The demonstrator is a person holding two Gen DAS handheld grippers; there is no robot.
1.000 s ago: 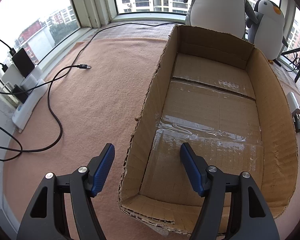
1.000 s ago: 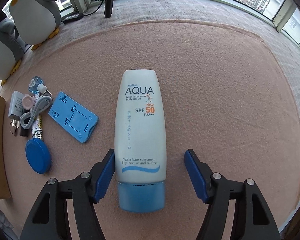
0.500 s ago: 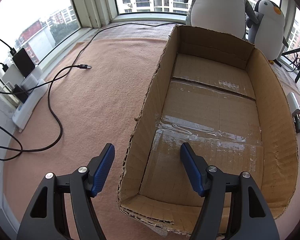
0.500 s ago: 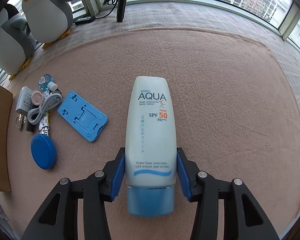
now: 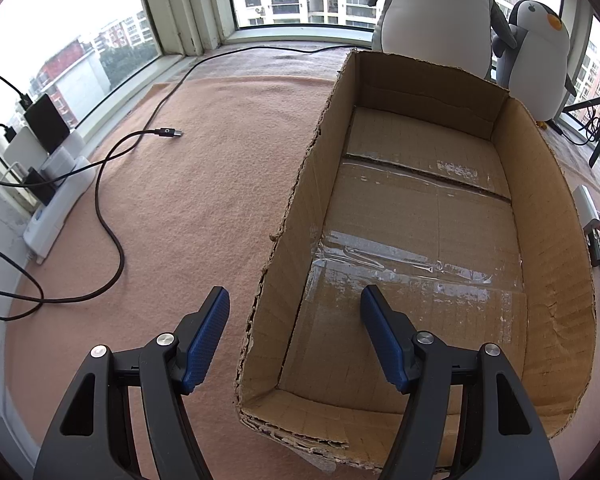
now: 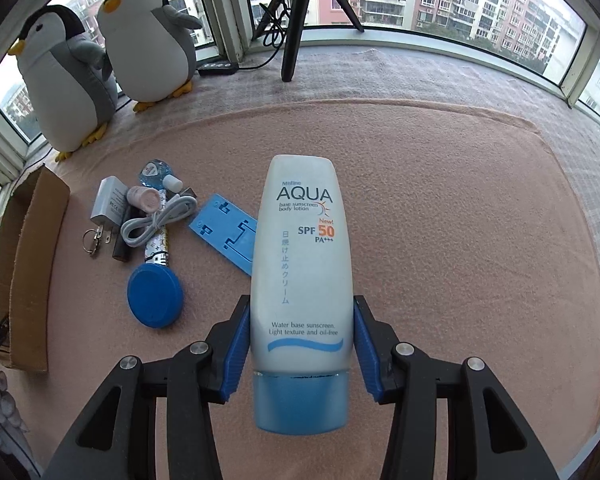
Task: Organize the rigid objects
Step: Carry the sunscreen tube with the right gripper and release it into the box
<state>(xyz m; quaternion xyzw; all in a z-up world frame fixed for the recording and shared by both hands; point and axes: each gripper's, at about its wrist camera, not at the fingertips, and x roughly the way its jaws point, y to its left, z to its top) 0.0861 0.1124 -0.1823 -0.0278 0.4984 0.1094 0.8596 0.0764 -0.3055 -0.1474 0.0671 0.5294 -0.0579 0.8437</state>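
My right gripper [image 6: 301, 344] is shut on a white sunscreen tube [image 6: 300, 264] with a blue cap, gripping it just above the cap and holding it lifted off the pink mat. To its left on the mat lie a blue phone stand [image 6: 226, 232], a round blue lid [image 6: 155, 298], a white charger [image 6: 108, 206], a coiled white cable [image 6: 156, 222] and small tubes. My left gripper [image 5: 294, 334] is open and empty, straddling the left wall of an open, empty cardboard box [image 5: 284, 216].
Two plush penguins [image 6: 148, 40] stand by the window beyond the small items; they also show behind the box [image 5: 536, 52]. A tripod [image 6: 296, 20] stands at the back. A black cable [image 5: 112, 184] and a power strip [image 5: 56, 208] lie left of the box.
My right gripper has closed on the sunscreen tube and lifted it, tilting the view up toward the window. The left gripper has stayed still.
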